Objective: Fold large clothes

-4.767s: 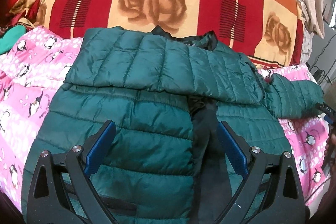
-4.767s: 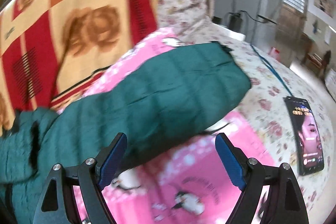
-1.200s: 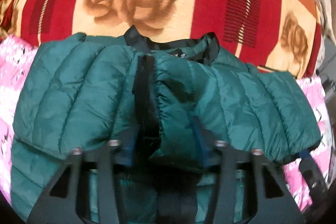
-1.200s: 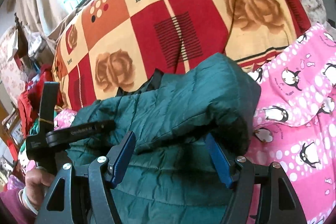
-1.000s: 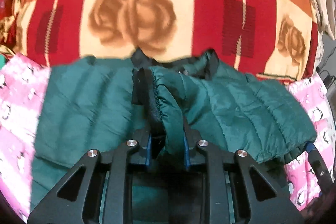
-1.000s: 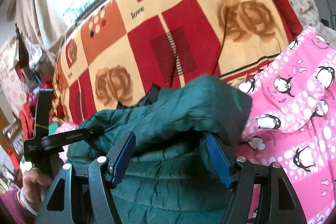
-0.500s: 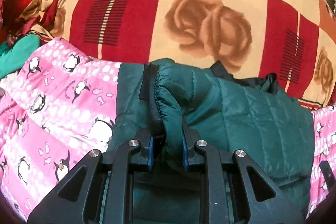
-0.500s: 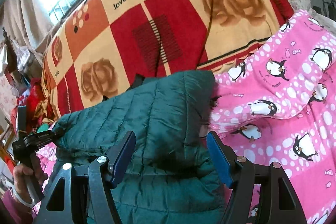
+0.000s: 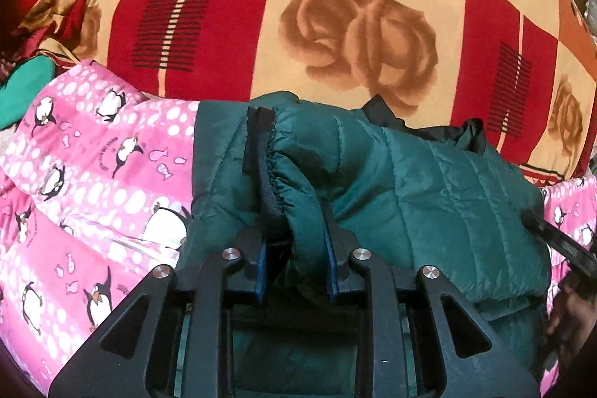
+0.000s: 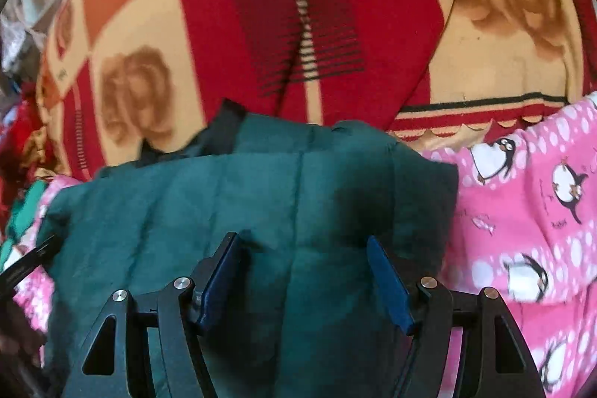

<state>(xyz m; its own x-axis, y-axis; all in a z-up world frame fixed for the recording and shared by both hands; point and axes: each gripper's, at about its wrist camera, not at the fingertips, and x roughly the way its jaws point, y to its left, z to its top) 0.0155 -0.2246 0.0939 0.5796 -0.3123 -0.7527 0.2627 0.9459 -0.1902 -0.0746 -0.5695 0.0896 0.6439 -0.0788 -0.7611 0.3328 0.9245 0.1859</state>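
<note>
Now the sleeve-fold is ending: the left gripper [image 9: 294, 260] has the sleeve cuff [image 9: 278, 174] between its pads, jaws just easing apart, over the green jacket [image 9: 429, 196] on the pink penguin blanket [image 9: 93, 174]. Next, probably let go and smooth. The right gripper [image 10: 304, 282] hangs agape above the jacket's right part, both tilted downward

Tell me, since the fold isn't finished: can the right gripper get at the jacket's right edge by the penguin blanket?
Probably yes. The right gripper stands open over the green jacket, the edge sits just beside it, and nothing covers the jacket there. The left gripper, its jaws opening around the sleeve cuff, works the far side.
</note>
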